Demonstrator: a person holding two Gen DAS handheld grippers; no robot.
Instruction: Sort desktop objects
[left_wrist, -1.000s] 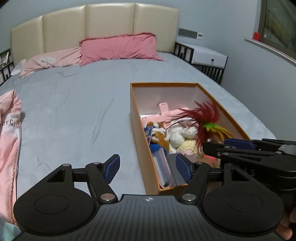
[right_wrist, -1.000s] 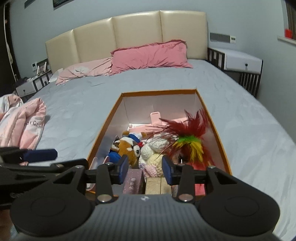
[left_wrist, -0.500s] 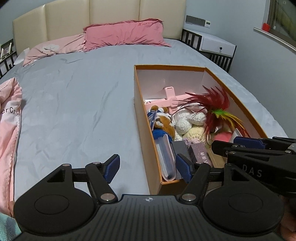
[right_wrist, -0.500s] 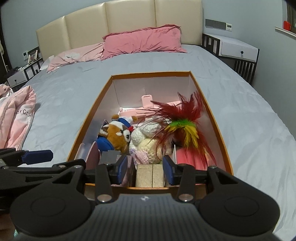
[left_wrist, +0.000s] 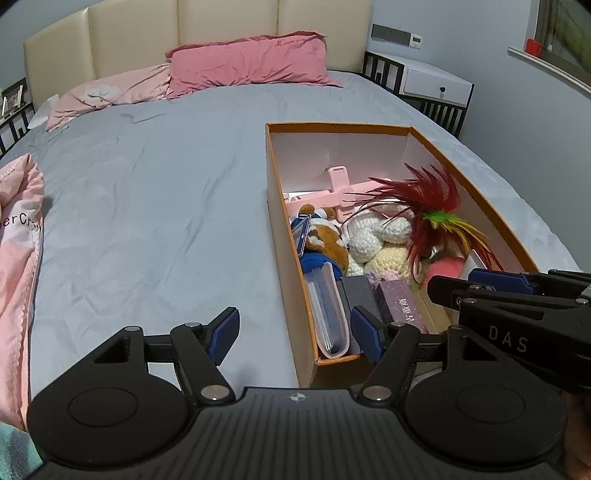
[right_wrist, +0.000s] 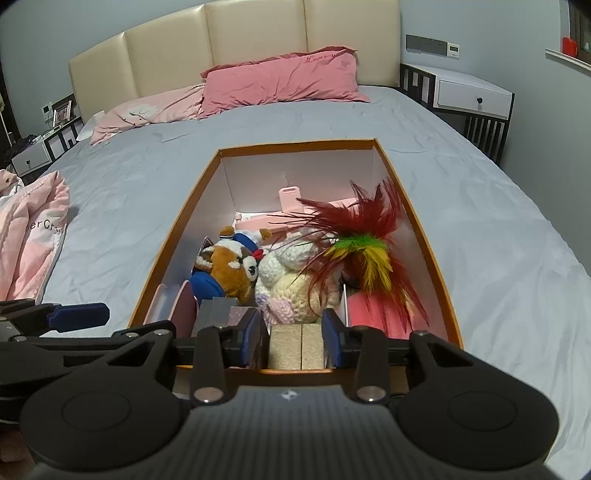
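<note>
The orange box (right_wrist: 424, 236) lies on the grey bed (left_wrist: 147, 206), packed so its contents stay together: plush fox (right_wrist: 229, 266), crocheted toys (right_wrist: 291, 284), feather toy (right_wrist: 362, 243) upright, flat cases on edge at the near end. The right tool (right_wrist: 295, 332) hovers at the near rim, half spread around a tan block (right_wrist: 295, 347), seemingly not yet gripping it. The left tool (left_wrist: 291, 332), wide apart and empty, straddles the box's left wall. Open bed lies left; inside, room is tight.
</note>
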